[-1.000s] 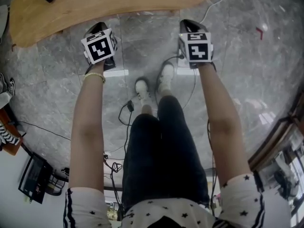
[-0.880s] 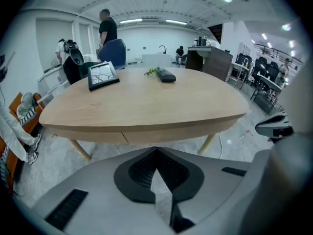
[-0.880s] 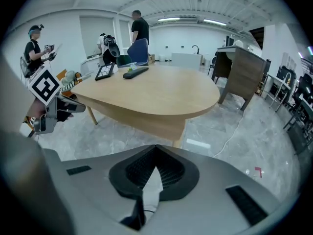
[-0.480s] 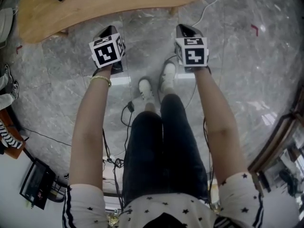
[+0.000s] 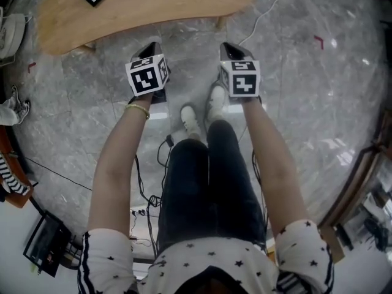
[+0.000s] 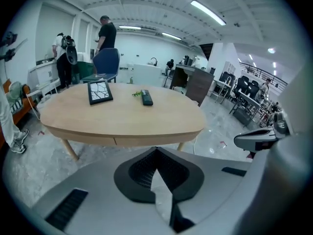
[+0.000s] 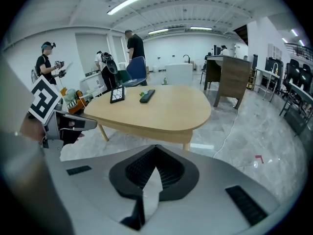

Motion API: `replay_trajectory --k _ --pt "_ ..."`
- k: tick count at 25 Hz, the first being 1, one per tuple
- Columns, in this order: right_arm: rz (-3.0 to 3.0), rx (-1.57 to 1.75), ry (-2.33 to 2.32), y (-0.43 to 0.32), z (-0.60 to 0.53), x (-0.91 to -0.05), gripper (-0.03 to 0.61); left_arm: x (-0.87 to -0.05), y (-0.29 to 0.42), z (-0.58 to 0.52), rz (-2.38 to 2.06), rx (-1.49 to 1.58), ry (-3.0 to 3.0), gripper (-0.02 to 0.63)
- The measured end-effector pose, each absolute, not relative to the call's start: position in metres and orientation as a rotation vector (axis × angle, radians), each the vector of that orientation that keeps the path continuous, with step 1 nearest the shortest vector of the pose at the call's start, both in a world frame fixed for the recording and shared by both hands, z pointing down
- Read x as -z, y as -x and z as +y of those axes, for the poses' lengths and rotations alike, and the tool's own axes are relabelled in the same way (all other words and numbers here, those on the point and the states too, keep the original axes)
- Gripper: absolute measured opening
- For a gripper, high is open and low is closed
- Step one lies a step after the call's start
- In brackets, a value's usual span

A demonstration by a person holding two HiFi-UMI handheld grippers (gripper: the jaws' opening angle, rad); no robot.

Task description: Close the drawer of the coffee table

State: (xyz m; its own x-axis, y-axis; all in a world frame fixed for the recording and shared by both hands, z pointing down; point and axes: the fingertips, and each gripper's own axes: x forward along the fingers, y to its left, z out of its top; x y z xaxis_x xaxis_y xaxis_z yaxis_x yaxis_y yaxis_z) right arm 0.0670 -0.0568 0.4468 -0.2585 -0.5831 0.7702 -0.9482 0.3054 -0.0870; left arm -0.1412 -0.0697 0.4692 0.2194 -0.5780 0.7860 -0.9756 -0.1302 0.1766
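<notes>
Pale wood oval bench point(image 6: 122, 119) on splayed legs point(image 6: 69, 148), on its top 1 black framed panel point(image 6: 100, 91) with a crack pattern, 1 black remote point(image 6: 146, 98) just beside a small green thing point(image 6: 136, 94), grey marble floor point(image 5: 294, 103) underneath, black cables point(image 5: 147, 182) and 1 red mark point(image 5: 318, 40) on it

Your head camera looks steeply down past your arms to the marble floor point(image 5: 306, 103), and catches only the near edge of the coffee table point(image 5: 147, 8) at the top. Each gripper camera rides close behind its own jaws and faces across that same tabletop into the room. The left gripper point(image 6: 156, 151) view catches the right gripper point(image 6: 247, 141) at its right edge.
</notes>
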Motion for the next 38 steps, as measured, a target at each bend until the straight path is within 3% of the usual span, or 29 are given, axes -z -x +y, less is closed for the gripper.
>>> replay_trajectory --k 27,38 --pt "-2.116 -0.842 -1.42 -0.038 0.026 -0.228 0.009 -0.232 0.093 0.003 -1.328 -0.567 -2.05 0.008" --pt "-2.204 -0.804 -1.418 -0.039 0.061 -0.168 0.009 -0.178 0.1 0.056 -1.323 -0.454 -2.019 0.008"
